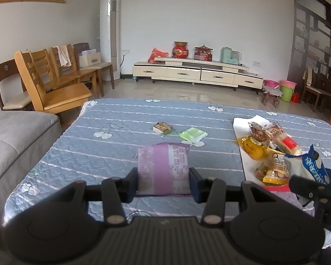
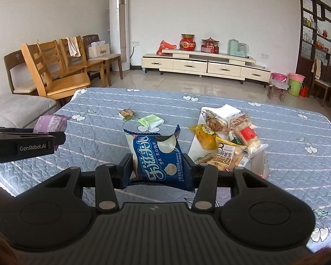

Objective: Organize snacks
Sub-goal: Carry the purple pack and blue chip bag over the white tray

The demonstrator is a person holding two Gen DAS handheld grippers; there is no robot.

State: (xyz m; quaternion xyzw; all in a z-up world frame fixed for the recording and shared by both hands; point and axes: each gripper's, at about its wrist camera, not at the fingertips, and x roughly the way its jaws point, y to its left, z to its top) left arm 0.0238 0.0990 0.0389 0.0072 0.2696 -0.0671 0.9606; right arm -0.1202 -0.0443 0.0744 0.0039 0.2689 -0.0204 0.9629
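My left gripper [image 1: 163, 184] is shut on a purple snack packet [image 1: 163, 170], held above the blue quilted table cover [image 1: 88, 152]. My right gripper [image 2: 157, 172] is shut on a blue biscuit packet [image 2: 156, 156], also lifted off the cover. In the right wrist view the left gripper [image 2: 59, 138] shows at the left edge with the purple packet [image 2: 51, 123] sticking out of it. A pile of several snack packets [image 2: 227, 137] lies on a white sheet [image 2: 228, 110] at the right. A small brown packet [image 1: 162, 127] and a green packet [image 1: 193, 134] lie apart mid-table.
A grey sofa [image 1: 15, 143] borders the table's left side. Wooden chairs [image 1: 53, 81] stand behind it. A cream TV cabinet [image 1: 196, 71] runs along the far wall, with pink and green buckets [image 1: 286, 89] to its right.
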